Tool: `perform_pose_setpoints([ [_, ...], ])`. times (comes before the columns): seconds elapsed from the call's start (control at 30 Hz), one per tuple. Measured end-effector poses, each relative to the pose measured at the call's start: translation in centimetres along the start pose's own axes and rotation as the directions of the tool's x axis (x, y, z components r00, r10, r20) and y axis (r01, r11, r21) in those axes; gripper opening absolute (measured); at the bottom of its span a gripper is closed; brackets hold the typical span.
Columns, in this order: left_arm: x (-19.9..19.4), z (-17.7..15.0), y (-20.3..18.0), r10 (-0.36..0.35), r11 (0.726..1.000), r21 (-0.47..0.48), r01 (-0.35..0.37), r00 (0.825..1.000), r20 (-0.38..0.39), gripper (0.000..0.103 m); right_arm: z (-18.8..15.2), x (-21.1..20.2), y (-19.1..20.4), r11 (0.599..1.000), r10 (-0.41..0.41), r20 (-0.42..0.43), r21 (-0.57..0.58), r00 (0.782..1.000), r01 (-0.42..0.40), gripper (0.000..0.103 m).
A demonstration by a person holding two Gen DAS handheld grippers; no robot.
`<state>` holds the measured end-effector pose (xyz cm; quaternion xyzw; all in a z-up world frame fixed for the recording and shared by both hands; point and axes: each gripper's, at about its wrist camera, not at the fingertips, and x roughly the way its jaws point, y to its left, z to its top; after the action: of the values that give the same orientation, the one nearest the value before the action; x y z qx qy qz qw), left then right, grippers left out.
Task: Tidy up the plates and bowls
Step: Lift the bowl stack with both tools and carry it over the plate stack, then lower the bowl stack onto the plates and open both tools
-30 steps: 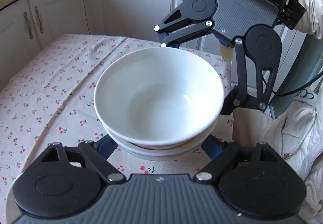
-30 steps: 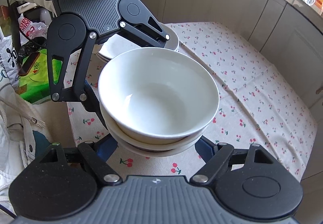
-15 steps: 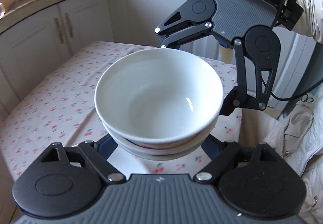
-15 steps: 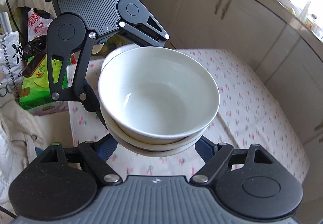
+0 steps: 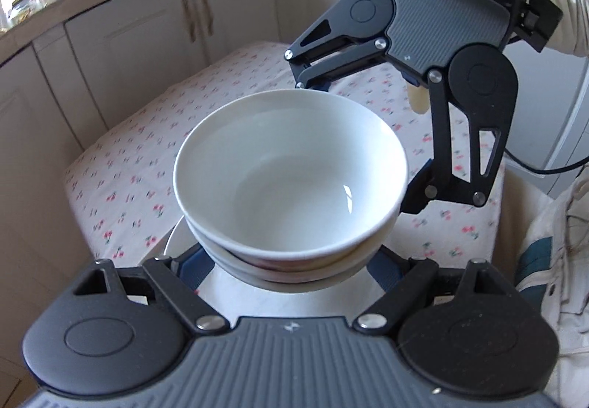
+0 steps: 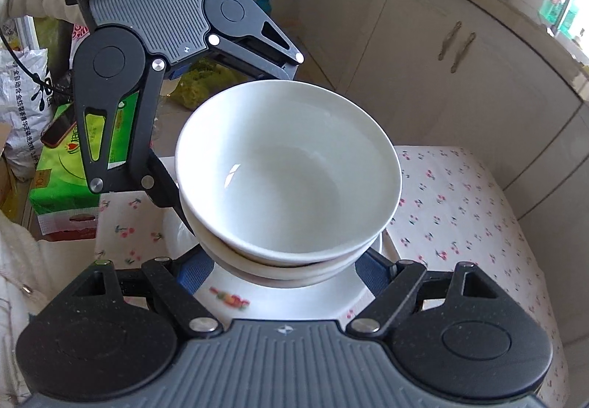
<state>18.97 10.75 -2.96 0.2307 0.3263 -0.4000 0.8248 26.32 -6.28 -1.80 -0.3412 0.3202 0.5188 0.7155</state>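
Now bowls (image 5: pixel 291 180) over plate (image 6: pixel 294 301) (earlier tablecloth), jaws clamped

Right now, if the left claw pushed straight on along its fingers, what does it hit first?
Nothing new: the stacked white bowls already sit between its fingers. Carried on, the stack would likely meet the right claw clamped on the far side; the depth there is unclear.

Counter (image 5: pixel 154 158) covered by white cloth printed with small red cherry sprigs, cloth hanging over the edges. A white plate (image 6: pixel 294 301) with a small fruit print lies flat on the cloth at the near edge, rim also visible in the left wrist view (image 5: pixel 173 242). Rest of the cloth, far and to the sides, shows only pattern. Pale cabinet doors (image 5: pixel 147 40) stand beyond the counter's far side.
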Motion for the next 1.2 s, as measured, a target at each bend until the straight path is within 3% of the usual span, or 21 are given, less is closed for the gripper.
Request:
perform_pose_setpoints([
  [0.47, 1.0, -1.5, 1.8, -0.033, 0.998, -0.046, 0.033, 0.999, -0.001, 0.088, 0.9, 2.7, -0.3, 0.999, 0.03, -0.048, 0.017, 0.998, -0.029, 0.087],
  [1.2, 1.8, -2.1, 2.8, -0.061, 0.994, -0.086, 0.063, 0.998, 0.024, 0.09, 0.2, 3.2, -0.9, 0.997, 0.04, -0.053, 0.064, 0.998, -0.036, 0.088],
])
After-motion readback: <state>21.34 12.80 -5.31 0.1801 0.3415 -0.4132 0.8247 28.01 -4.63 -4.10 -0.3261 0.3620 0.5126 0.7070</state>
